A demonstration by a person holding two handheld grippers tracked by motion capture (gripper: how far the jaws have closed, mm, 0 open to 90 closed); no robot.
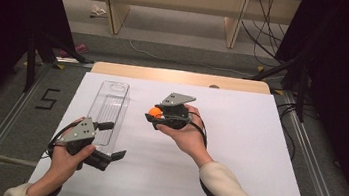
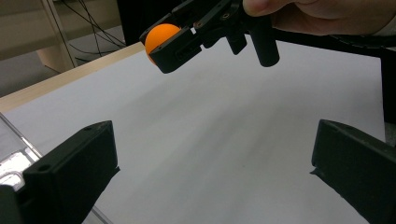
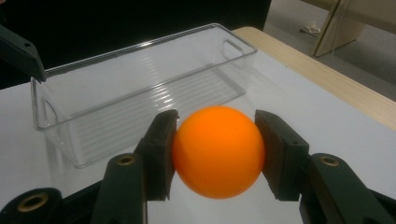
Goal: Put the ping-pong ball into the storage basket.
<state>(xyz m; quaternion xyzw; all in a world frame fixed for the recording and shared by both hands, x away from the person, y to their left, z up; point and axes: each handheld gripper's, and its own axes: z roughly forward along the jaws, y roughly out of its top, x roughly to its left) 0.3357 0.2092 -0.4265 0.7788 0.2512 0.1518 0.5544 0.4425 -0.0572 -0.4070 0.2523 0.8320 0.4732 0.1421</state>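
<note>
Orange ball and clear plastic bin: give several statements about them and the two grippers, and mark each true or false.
1. The right gripper is shut on the round orange ball. True.
2. The ball lies inside the clear, long plastic bin. False: it is held outside the bin, above the white table.
3. The left gripper has its jaws open with nothing between them. True.
4. The bin holds several balls. False: it is empty.

A white sheet (image 1: 236,151) covers the wooden desk (image 1: 180,77) except its far edge. A clear plastic bin (image 1: 111,108) lies on the sheet's left part.
</note>
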